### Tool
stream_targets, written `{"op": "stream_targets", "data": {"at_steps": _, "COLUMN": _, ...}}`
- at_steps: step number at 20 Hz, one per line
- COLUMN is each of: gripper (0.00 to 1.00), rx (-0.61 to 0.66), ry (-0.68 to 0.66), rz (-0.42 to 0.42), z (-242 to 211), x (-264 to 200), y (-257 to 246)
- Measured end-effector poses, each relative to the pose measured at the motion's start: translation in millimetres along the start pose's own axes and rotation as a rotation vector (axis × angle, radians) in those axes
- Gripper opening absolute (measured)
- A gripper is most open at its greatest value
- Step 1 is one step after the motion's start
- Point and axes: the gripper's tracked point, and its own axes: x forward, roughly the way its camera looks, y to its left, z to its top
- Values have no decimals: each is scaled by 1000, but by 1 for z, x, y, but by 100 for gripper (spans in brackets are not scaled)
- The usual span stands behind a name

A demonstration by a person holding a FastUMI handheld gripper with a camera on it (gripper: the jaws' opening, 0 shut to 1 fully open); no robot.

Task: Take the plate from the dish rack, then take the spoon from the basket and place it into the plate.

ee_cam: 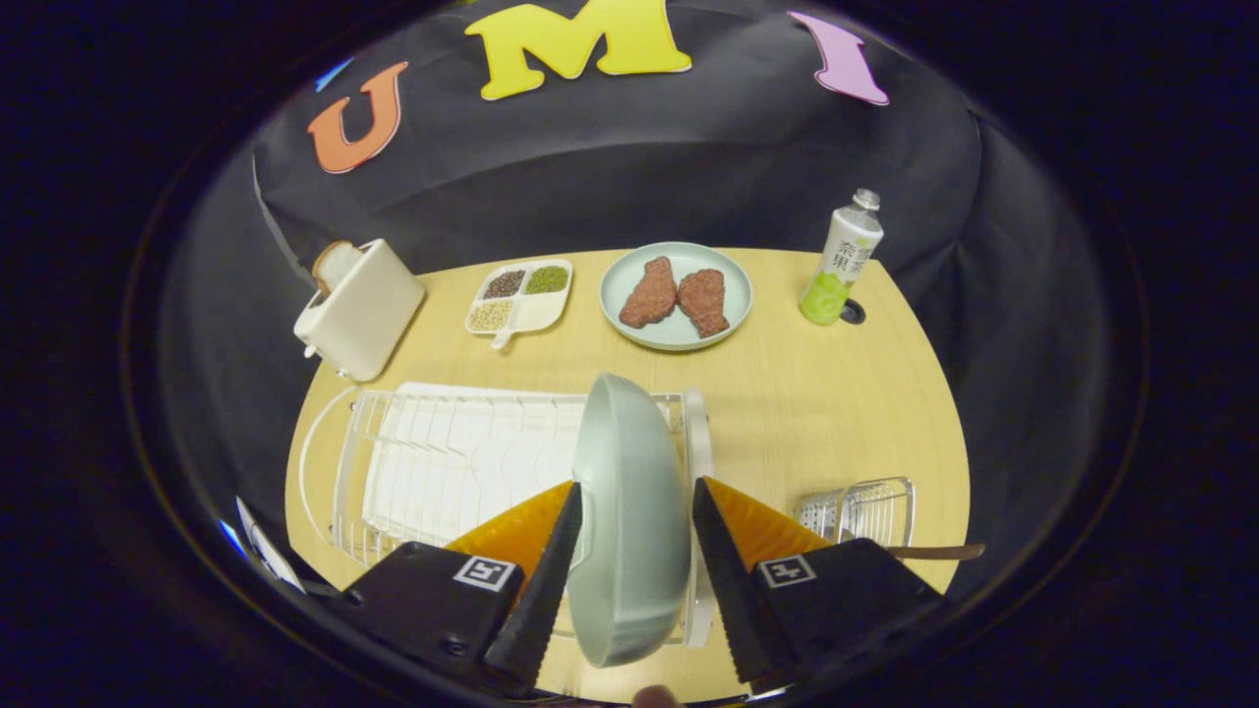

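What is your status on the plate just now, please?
Gripper fingers straddle the plate, which stands on edge at the dish rack; grip unconfirmed. Spoon handle sticks out past the basket. Nothing blocking.

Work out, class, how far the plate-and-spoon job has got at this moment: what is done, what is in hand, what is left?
Done: nothing is finished yet. In hand: the gripper has its fingers on either side of the upright plate at the dish rack; whether both press on it cannot be told. Left: set the plate on the table, then fetch the spoon, its handle jutting from the basket, and place it in the plate.
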Motion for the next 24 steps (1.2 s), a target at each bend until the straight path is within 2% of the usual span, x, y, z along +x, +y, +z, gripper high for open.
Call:
{"op": "stream_targets", "data": {"at_steps": 3, "gripper": 49, "rx": 28, "ry": 26, "rz": -35, "z": -7, "x": 0, "y": -1}}
{"op": "stream_targets", "data": {"at_steps": 5, "gripper": 38, "rx": 38, "ry": 42, "rz": -53, "z": -9, "x": -3, "y": -2}}
{"op": "stream_targets", "data": {"at_steps": 11, "gripper": 35, "rx": 41, "ry": 16, "rz": -185, "z": -5, "x": -24, "y": -10}}
{"op": "stream_targets", "data": {"at_steps": 16, "gripper": 34, "rx": -18, "ry": -29, "rz": -251, "z": 7, "x": -46, "y": -6}}
{"op": "stream_targets", "data": {"at_steps": 20, "gripper": 31, "rx": -38, "ry": -89, "rz": -164, "z": 5, "x": -76, "y": 10}}
{"op": "stream_targets", "data": {"at_steps": 24, "gripper": 31, "rx": -35, "ry": -106, "rz": 2, "z": -33, "x": -95, "y": 22}}
